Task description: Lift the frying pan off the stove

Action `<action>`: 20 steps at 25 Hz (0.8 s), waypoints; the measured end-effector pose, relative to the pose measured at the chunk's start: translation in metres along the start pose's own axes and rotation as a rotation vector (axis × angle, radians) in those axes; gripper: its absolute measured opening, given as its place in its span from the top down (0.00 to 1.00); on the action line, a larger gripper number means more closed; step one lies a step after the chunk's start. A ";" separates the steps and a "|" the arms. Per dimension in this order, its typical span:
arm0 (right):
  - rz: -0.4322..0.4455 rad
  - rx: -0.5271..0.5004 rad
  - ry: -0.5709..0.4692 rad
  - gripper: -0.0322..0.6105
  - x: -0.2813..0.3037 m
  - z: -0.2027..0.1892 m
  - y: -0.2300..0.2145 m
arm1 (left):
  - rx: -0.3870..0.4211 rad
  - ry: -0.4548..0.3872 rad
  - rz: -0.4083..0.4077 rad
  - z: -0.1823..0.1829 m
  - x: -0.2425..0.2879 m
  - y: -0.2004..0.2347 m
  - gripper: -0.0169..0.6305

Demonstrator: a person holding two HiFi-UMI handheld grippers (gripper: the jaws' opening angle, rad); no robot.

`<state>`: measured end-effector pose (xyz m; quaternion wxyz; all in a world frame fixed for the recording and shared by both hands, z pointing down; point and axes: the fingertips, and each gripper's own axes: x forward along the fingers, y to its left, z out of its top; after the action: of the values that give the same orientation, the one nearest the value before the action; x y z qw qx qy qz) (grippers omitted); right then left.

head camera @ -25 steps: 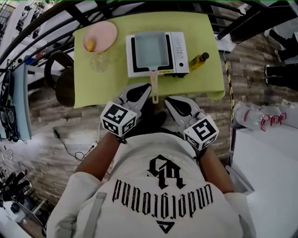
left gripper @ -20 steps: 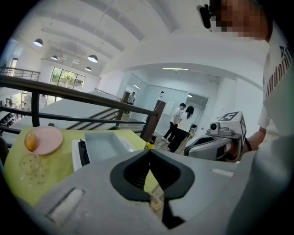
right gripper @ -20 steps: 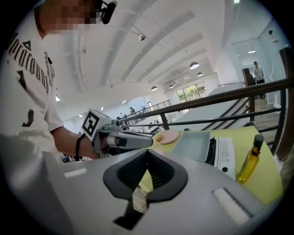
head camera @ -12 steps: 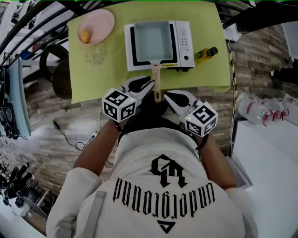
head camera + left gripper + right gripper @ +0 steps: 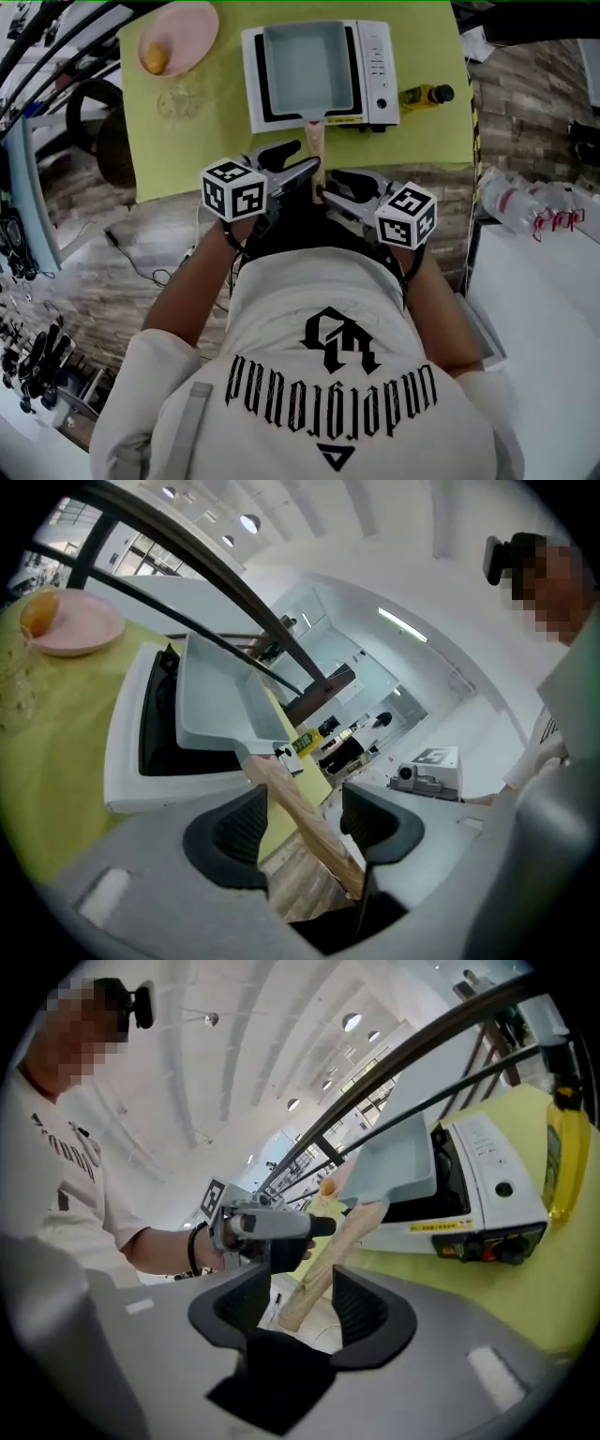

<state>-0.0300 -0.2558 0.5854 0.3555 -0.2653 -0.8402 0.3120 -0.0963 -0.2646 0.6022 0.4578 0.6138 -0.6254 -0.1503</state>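
Observation:
A grey-blue rectangular frying pan [image 5: 309, 66] sits on the white portable stove [image 5: 380, 70], and its wooden handle [image 5: 316, 148] points toward me. My left gripper [image 5: 302, 161] and right gripper [image 5: 330, 186] meet at the handle's near end. In the left gripper view the handle [image 5: 305, 822] runs between the pads of the left gripper [image 5: 300, 803] with gaps on both sides. The right gripper view shows the same: the handle [image 5: 323, 1265] lies loosely inside the right gripper [image 5: 300, 1283]. Both sets of jaws have just been opening and stand open around the handle.
A pink plate [image 5: 187, 28] with an orange item and a clear glass [image 5: 178, 101] sit at the left of the green table [image 5: 187, 159]. A yellow oil bottle [image 5: 427, 96] lies right of the stove. A black chair [image 5: 103, 141] stands to the left and a white table [image 5: 544, 319] to the right.
Both grippers have sunk and rolled. Their jaws, shut beside the handle before, have opened and now straddle its end. The pan has not moved.

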 end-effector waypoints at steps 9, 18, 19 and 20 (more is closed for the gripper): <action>0.115 0.114 0.065 0.51 0.029 -0.015 -0.006 | -0.163 0.063 -0.162 -0.016 0.025 0.007 0.47; 0.205 0.193 0.084 0.55 0.045 -0.022 -0.009 | -0.246 0.096 -0.288 -0.021 0.046 0.005 0.47; 0.210 0.196 0.085 0.56 0.047 -0.022 -0.009 | -0.254 0.098 -0.298 -0.022 0.047 0.005 0.47; 0.215 0.198 0.085 0.57 0.048 -0.022 -0.009 | -0.263 0.096 -0.304 -0.022 0.049 0.006 0.47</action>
<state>-0.0447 -0.2225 0.6244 0.3799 -0.3302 -0.7562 0.4182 -0.0752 -0.2993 0.6373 0.5356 0.6424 -0.4779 -0.2686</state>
